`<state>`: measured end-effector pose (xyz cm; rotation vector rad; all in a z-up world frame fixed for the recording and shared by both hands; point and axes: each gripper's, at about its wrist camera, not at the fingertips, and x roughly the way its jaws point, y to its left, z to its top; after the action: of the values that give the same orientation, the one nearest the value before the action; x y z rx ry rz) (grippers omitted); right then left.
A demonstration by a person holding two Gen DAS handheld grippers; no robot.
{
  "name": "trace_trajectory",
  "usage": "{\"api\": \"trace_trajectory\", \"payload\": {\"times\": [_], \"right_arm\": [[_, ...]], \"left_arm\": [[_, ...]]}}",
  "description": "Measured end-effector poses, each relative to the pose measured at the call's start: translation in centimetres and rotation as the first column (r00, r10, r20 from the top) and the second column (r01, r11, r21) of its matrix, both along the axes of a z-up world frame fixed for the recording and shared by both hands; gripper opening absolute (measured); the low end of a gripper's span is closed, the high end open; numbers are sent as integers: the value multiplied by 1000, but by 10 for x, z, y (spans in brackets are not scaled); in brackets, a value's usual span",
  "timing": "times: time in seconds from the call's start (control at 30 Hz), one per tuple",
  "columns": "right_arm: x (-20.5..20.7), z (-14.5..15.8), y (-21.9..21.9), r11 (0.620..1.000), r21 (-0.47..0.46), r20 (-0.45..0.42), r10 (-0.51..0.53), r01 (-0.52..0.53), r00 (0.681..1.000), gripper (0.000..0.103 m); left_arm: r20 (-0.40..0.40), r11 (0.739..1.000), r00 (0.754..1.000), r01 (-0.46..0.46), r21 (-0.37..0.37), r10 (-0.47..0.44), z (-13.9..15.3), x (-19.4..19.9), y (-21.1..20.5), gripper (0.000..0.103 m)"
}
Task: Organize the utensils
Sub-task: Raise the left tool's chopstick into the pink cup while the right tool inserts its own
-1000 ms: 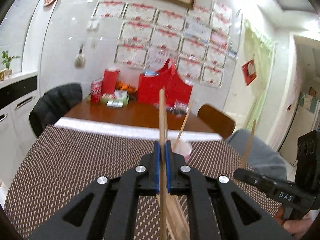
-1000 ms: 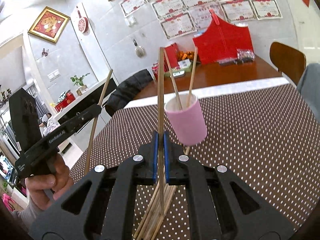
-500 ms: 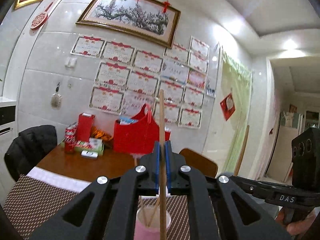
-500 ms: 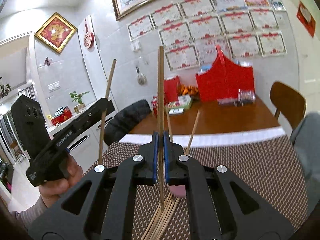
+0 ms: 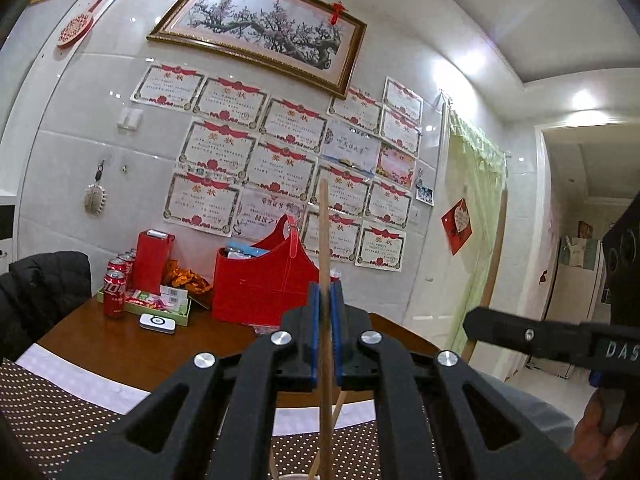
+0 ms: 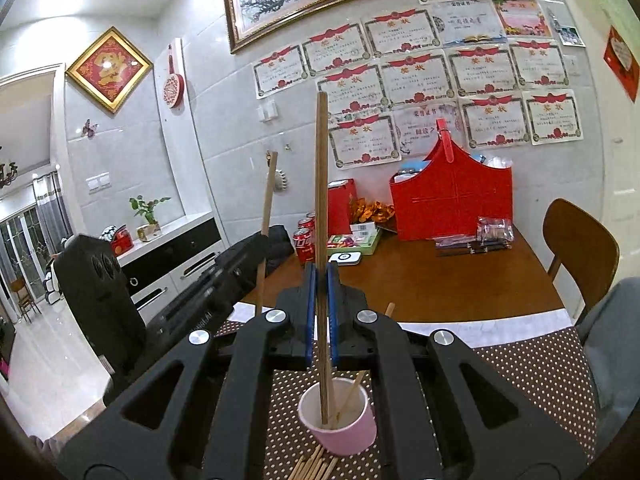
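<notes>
Pink plastic marks our target: the cup [image 6: 339, 420] stands on the dotted mat [image 6: 532, 368], directly below the right gripper [image 6: 321, 312], with a few chopsticks already leaning inside it. We hold each gripper clamped shut on a single wooden chopstick, pinched between the blue pads and kept upright so the stick can drop end-first through the cup's mouth. The right chopstick [image 6: 321, 208] has its lower end already inside the cup, so we judge that one is close to release. The left gripper [image 5: 325, 332] carries its own chopstick [image 5: 324, 240] higher, and from its view only a sliver of the cup's rim peeks in at the bottom edge; we reckon it waits its turn beside the right one. More loose chopsticks [image 6: 314, 466] lie bundled on the mat just beside the cup, still to be gathered
</notes>
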<state>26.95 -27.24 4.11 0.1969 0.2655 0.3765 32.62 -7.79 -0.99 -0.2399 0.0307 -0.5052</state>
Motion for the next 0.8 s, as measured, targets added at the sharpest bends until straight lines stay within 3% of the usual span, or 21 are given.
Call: {"api": "trace_trajectory", "payload": {"times": [0.57,0.63,0.67,0.7,0.77,0.8], "right_arm": [[51,-58,9,1000,-23,-129,13,-17,991,6],[54,-64,11,1000,-26,-154,12,-16,988,7],[56,-67,10,1000,-18,-168,13,-16,986,10],[55,-71,8,1000,-4,-185,12,-13,983,15],[49,-73,2,1000,18,-186,-11,15,982,90],[45,-72,-1,999,31,-175,-20,25,984,94]], "left_arm": [[-116,1000,993,-8,15,10,-71,50,-13,5],[-135,1000,991,-7,23,10,-78,49,-12,6],[-143,999,990,-10,34,15,-80,48,-12,11],[-152,999,988,-11,43,17,-80,46,-11,32],[-163,998,986,-26,52,34,-79,38,-7,61],[-160,998,986,-31,55,40,-78,34,-4,68]]}}
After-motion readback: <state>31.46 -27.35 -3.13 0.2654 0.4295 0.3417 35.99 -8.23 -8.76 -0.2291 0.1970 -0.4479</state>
